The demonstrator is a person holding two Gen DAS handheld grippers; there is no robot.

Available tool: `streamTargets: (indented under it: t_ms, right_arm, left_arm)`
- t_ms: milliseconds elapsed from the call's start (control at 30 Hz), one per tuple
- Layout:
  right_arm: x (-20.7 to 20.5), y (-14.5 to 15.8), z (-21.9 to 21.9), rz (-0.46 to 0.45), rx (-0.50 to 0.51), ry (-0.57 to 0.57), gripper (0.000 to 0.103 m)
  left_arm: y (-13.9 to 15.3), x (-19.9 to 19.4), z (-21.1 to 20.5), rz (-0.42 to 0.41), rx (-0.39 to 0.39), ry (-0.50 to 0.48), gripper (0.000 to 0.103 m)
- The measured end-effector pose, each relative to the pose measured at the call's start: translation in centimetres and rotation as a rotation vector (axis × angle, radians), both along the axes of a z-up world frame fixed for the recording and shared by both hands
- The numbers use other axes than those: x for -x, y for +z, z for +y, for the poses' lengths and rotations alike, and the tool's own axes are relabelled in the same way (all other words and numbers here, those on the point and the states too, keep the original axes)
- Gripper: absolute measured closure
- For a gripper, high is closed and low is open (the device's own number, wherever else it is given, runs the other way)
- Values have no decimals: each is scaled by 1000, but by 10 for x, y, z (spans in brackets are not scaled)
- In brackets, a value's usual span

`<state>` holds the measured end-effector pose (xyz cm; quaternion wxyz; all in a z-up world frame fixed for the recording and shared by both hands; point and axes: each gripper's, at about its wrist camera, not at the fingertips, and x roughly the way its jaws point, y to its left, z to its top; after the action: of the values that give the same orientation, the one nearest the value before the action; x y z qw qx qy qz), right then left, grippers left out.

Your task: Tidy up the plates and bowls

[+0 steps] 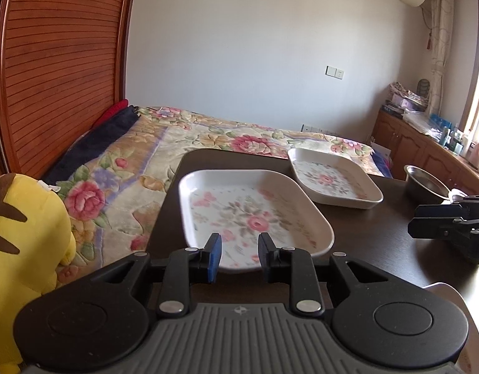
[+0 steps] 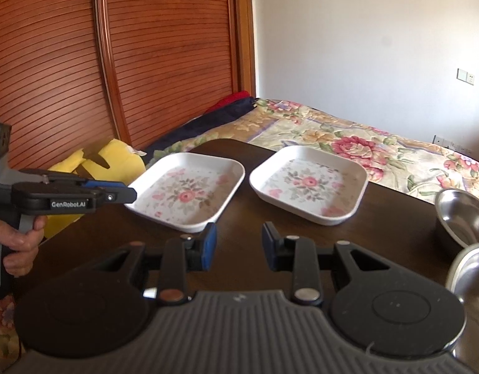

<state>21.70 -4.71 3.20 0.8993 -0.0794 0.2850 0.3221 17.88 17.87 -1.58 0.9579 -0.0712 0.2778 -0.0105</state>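
Two white square plates with pink flowers lie on the dark table (image 2: 248, 215). My left gripper (image 1: 239, 254) is open, with its blue-padded fingers over the near rim of the closer plate (image 1: 251, 215). The same plate (image 2: 186, 190) shows the left gripper (image 2: 127, 194) at its left corner, held by a hand (image 2: 21, 243). The second plate (image 2: 308, 184) (image 1: 332, 180) lies beside it, apart. Two steel bowls (image 2: 463, 218) (image 2: 470, 274) stand at the right. My right gripper (image 2: 239, 244) hangs open above bare table, holding nothing; it also appears at the right edge (image 1: 417, 221).
A bed with a floral blanket (image 1: 183, 143) borders the table's far and left sides. A yellow plush toy (image 1: 21, 233) sits at the left. A slatted wooden wardrobe (image 2: 146, 56) stands behind. Wooden cabinets (image 1: 410, 143) line the window wall.
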Motion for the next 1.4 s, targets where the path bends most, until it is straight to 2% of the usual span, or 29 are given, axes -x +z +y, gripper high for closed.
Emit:
streamTargets:
  t_ms: [333, 633, 1267, 1400]
  right_arm:
    - [-24, -2, 33, 22, 23, 51, 69]
    - [-48, -13, 53, 75, 24, 50, 69]
    - [-63, -33, 70, 136, 62, 69, 69]
    - [-65, -36, 74, 143, 68, 76, 74]
  left_arm:
    - [-2, -14, 20, -13, -9, 18, 72]
    - [-8, -28, 31, -7, 2, 42, 72]
    - [-20, -39, 32, 14, 5, 38, 72]
    - [-21, -41, 31, 28, 1, 30, 72]
